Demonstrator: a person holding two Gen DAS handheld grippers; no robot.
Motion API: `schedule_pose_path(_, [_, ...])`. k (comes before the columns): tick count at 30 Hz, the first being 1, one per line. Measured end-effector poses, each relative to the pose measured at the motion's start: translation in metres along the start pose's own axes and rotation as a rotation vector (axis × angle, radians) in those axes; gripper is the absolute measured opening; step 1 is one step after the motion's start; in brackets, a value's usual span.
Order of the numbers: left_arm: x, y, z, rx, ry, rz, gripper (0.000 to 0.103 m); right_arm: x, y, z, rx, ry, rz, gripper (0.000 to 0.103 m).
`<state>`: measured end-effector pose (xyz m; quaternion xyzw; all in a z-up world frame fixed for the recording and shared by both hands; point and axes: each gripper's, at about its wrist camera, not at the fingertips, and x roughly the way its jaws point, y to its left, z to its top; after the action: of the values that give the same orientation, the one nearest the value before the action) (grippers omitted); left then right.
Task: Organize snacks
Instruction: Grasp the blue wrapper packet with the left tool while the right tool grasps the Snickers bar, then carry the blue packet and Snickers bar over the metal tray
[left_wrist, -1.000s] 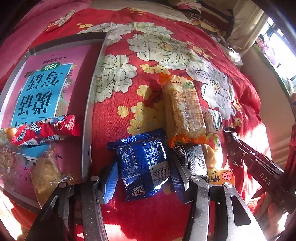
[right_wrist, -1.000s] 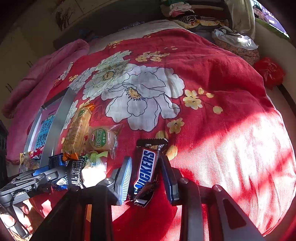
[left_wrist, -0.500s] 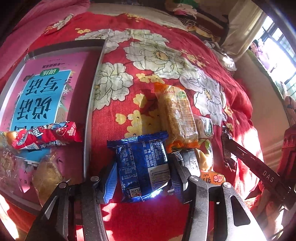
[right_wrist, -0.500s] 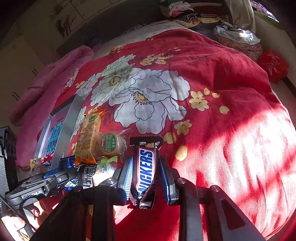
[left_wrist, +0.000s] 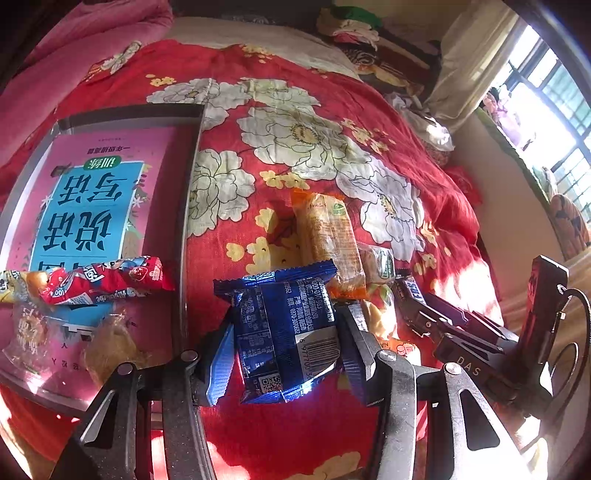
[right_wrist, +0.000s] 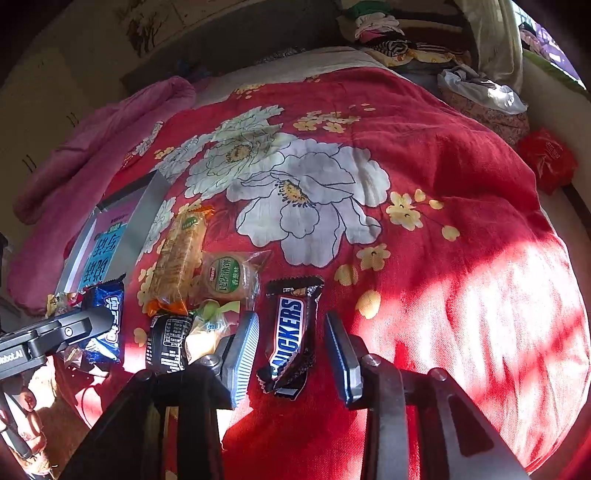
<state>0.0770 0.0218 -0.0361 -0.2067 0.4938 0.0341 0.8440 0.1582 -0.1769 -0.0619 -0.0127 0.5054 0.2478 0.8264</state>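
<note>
While jaws open, Snickers bar (right_wrist: 291, 332) between right hand-held gripper (right_wrist: 293, 356) pads, untouched

My left gripper (left_wrist: 286, 354) squeezes a blue snack pack (left_wrist: 284, 328) between its fingers (left_wrist: 221, 363). A red snack (left_wrist: 107, 280) lies in the tray (left_wrist: 184, 206) on the bed (left_wrist: 332, 122).

Blue snack packet (left_wrist: 284, 328): glossy crinkled foil. Snickers wrapper (right_wrist: 291, 332): shiny plastic. Bedspread (right_wrist: 424, 177): matt woven cloth. Tray (left_wrist: 186, 206) rim: smooth metal.

Bed under a red floral quilt (right_wrist: 424, 155), pink blanket (left_wrist: 74, 40), barred window (left_wrist: 554, 110), pale curtain (left_wrist: 476, 55), sunlight patches
</note>
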Motion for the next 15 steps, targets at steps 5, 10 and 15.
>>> schedule_pose_path(5, [-0.005,0.004,0.002,-0.009,-0.009,-0.012,0.053,0.017,0.006,0.0,-0.044,0.024,-0.038,0.044])
schedule_pose_path(10, [-0.011,0.009,0.003,-0.023,-0.018,-0.02,0.053,0.027,0.009,0.002,-0.079,0.032,-0.072,0.04])
schedule_pose_path(15, [-0.02,0.016,0.005,-0.041,-0.034,-0.029,0.053,0.013,-0.005,0.004,0.005,-0.004,-0.014,0.029])
